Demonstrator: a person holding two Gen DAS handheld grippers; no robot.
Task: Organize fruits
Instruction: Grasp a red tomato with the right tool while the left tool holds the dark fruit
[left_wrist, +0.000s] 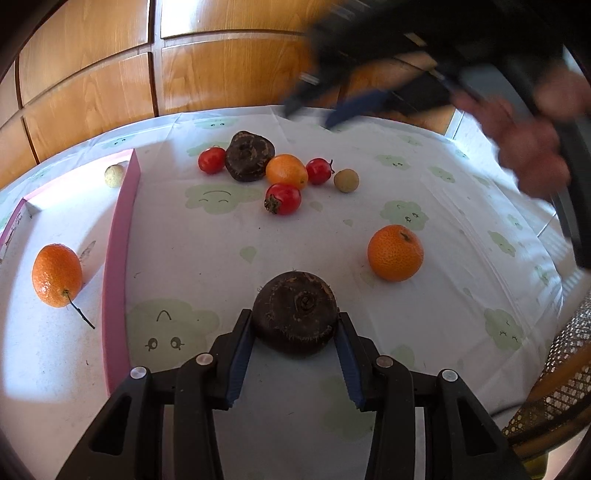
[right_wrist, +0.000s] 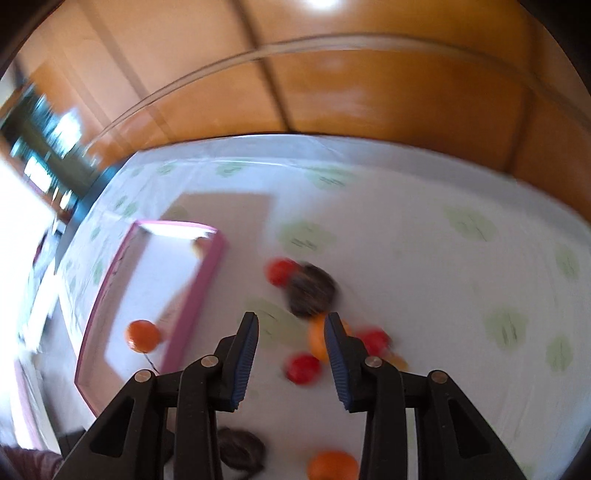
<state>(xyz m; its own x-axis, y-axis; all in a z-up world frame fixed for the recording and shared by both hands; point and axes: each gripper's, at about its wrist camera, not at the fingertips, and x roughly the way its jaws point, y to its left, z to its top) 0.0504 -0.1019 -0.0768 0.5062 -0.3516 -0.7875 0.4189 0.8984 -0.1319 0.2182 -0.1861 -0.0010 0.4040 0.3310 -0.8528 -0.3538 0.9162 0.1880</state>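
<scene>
My left gripper is shut on a dark brown round fruit on the tablecloth. Ahead lie a second dark fruit, three red tomatoes, an orange, a small tan fruit and a lone orange. A pink-walled tray on the left holds an orange and a small pale fruit. My right gripper is open and empty, held above the fruit cluster; that view is blurred. It also shows in the left wrist view, blurred, at the far table edge.
Wooden panelling stands behind the table. A wicker chair is at the right edge. The pink tray lies left of the right gripper, with an orange in it.
</scene>
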